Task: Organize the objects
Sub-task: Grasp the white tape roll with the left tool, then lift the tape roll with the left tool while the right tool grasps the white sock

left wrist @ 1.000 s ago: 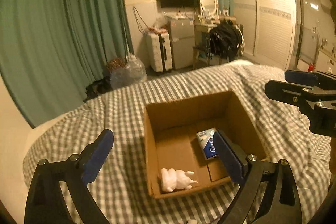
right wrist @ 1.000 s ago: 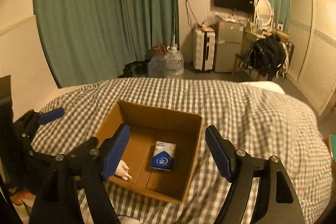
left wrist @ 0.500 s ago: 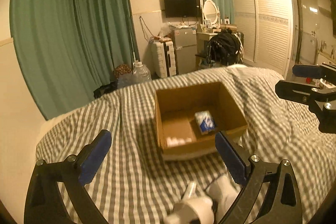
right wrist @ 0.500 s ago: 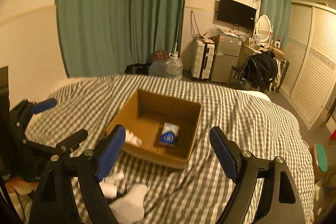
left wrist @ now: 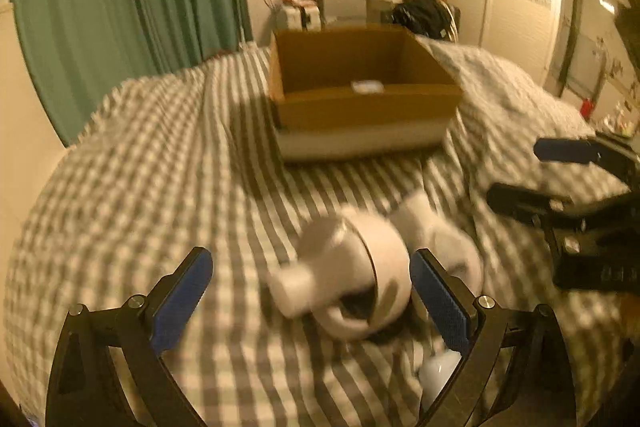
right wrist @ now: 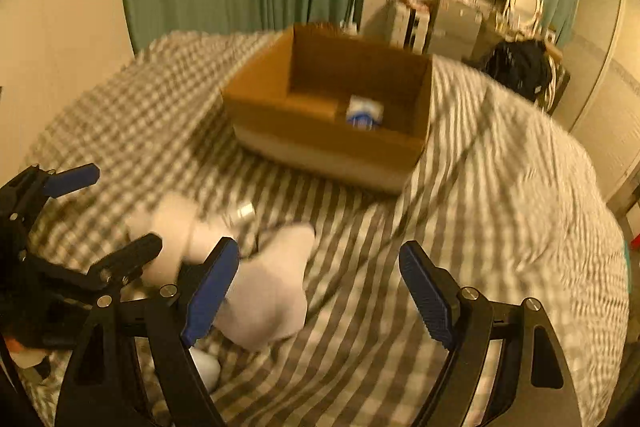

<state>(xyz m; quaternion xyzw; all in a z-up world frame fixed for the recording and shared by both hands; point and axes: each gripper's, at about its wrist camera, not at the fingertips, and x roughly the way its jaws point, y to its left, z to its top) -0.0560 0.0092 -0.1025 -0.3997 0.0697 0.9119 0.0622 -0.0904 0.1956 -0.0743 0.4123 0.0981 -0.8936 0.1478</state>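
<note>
We judge the job partly done: a blue-and-white packet [right wrist: 363, 111] already lies in the cardboard box [right wrist: 332, 143] at upper centre. White objects [left wrist: 352, 279] remain on the bed [left wrist: 160, 167], low in frame. Our left hand-held gripper [left wrist: 310, 301] and right hand-held gripper [right wrist: 318, 293] gape wide, empty.

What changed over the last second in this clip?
Both tools pulled back from above the box and dropped low toward the white objects on the blanket; the left tool now frames one of them. Nothing was gripped or released. Both remain open, and the blue packet remains in the box.
</note>
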